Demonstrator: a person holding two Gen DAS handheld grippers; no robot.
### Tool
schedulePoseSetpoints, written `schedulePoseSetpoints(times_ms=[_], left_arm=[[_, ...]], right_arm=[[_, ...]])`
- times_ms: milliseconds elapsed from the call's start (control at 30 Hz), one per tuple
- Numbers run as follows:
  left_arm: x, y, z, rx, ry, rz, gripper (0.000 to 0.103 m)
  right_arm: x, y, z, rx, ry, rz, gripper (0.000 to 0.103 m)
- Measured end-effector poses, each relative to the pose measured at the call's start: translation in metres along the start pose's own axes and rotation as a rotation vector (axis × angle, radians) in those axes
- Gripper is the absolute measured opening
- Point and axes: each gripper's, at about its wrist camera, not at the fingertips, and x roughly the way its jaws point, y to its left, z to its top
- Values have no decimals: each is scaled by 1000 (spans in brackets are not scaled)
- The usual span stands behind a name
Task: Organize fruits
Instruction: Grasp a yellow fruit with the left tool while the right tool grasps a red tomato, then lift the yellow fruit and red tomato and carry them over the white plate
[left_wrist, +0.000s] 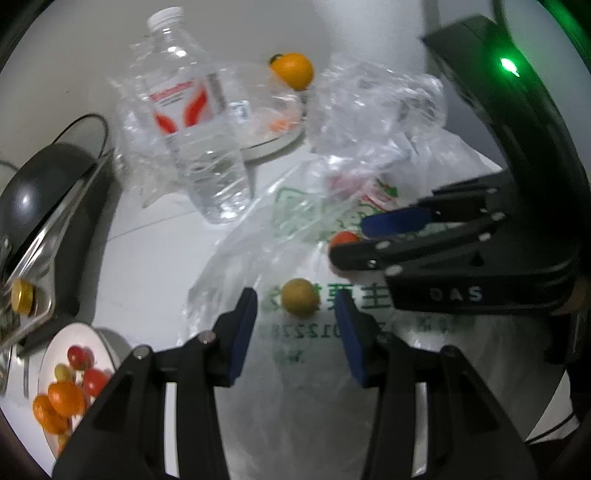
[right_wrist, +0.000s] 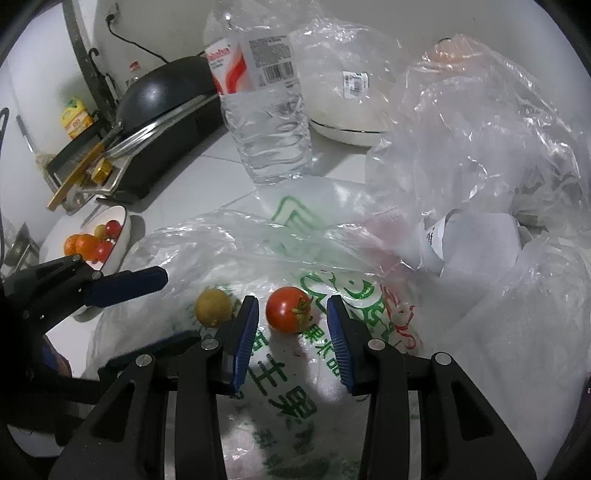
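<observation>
A: Right tongs (right_wrist: 291, 325) are angled down over the printed plastic bag (right_wrist: 295, 387), jaws apart, and the red tomato (right_wrist: 289, 309) lies on the bag just beyond the tips, between the two blue pads, touching neither.

B: And the left tongs (left_wrist: 295, 317)?

A: Open as well. The yellow fruit (left_wrist: 300, 297) lies on the same bag, framed between its pads, not gripped.

B: Where's the rest of the fruit?

A: In a white bowl (right_wrist: 123, 236) to the left, near the stove (right_wrist: 166, 122). One orange (left_wrist: 292, 70) lies on a plate (left_wrist: 275, 146) behind the water bottle (left_wrist: 192, 122).

B: Anything unclear?

A: Crumpled clear plastic (right_wrist: 480, 147) hides whatever's under it, and the bag's print is partly covered.
</observation>
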Motion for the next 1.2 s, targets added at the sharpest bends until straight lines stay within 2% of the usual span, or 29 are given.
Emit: schedulePoseSetpoints(times_ms=[67, 167, 267, 400, 500, 667, 700, 733, 933, 1200], left_arm=[[2, -2, 1, 27, -1, -3, 45], [7, 0, 3, 4, 9, -14, 45], [12, -1, 2, 4, 23, -14, 44], [17, 1, 3, -4, 37, -49, 44], [23, 2, 4, 6, 41, -35, 44], [30, 5, 3, -12, 48, -48, 36], [31, 4, 3, -10, 51, -52, 28], [32, 4, 2, -7, 55, -56, 26], [32, 2, 2, -2, 46, -73, 26], [11, -3, 1, 2, 15, -82, 26]], right_arm=[[1, 0, 1, 5, 5, 7, 40], [5, 0, 1, 2, 19, 12, 40], [7, 0, 1, -3, 27, 14, 37], [9, 0, 1, -5, 33, 10, 34], [10, 1, 1, -12, 40, 12, 30], [11, 3, 2, -23, 43, 9, 28], [11, 3, 2, -20, 43, 9, 28], [11, 3, 2, -19, 42, 7, 28], [7, 3, 2, -11, 28, 3, 28], [-8, 6, 2, -9, -4, -13, 28]])
